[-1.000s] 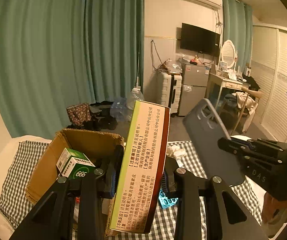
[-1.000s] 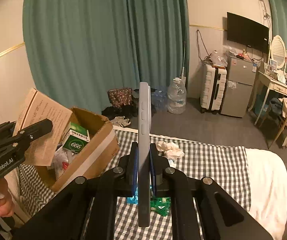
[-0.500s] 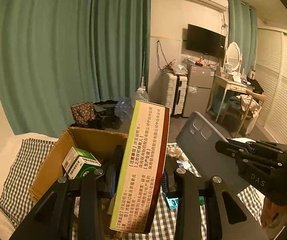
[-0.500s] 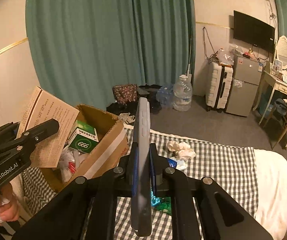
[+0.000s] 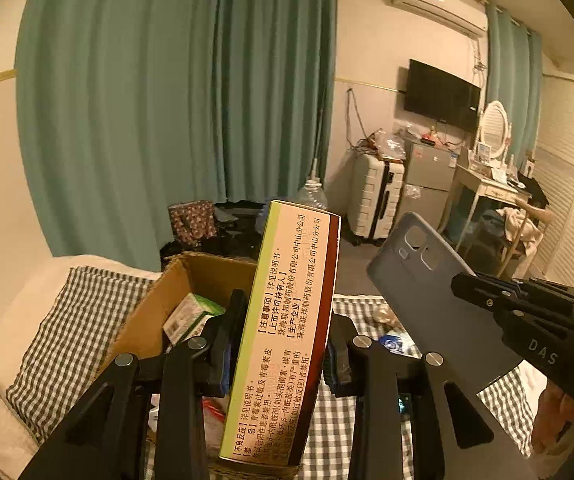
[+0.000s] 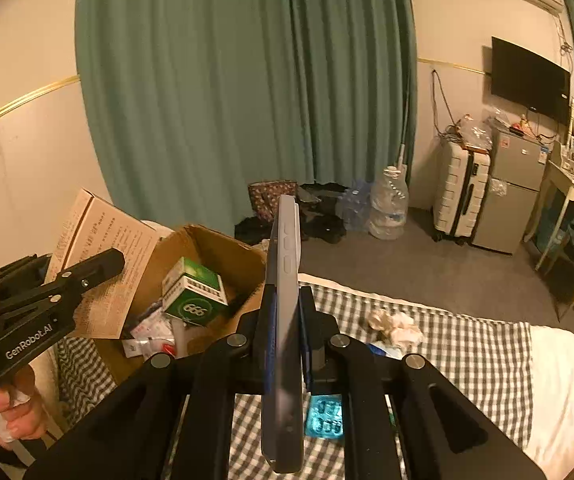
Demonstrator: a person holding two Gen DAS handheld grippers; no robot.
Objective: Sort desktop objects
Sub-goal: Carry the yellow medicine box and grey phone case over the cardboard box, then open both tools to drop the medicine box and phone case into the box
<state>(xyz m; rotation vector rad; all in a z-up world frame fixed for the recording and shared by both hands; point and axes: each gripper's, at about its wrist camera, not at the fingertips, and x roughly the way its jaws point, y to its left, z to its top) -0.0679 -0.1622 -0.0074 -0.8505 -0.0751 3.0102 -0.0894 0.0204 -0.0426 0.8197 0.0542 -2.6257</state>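
Bedroom backdrop: teal curtains fill the wall ahead of both my grippers, white suitcase and small fridge off to the right. Below my tools lies a checked cloth over the bed. Open cardboard box sits ahead-left of my right gripper, directly behind my left gripper. Left gripper pinches a tall medicine carton, upright, leaning slightly right, pads pressed on both sides. Right gripper is clamped on a grey phone, edge-on between the jaws; from the left camera its back shows, camera cutouts up. Inside the box: a green "666" carton on loose packets. Crumpled tissue ahead-right of right gripper; blue blister pack just under it.
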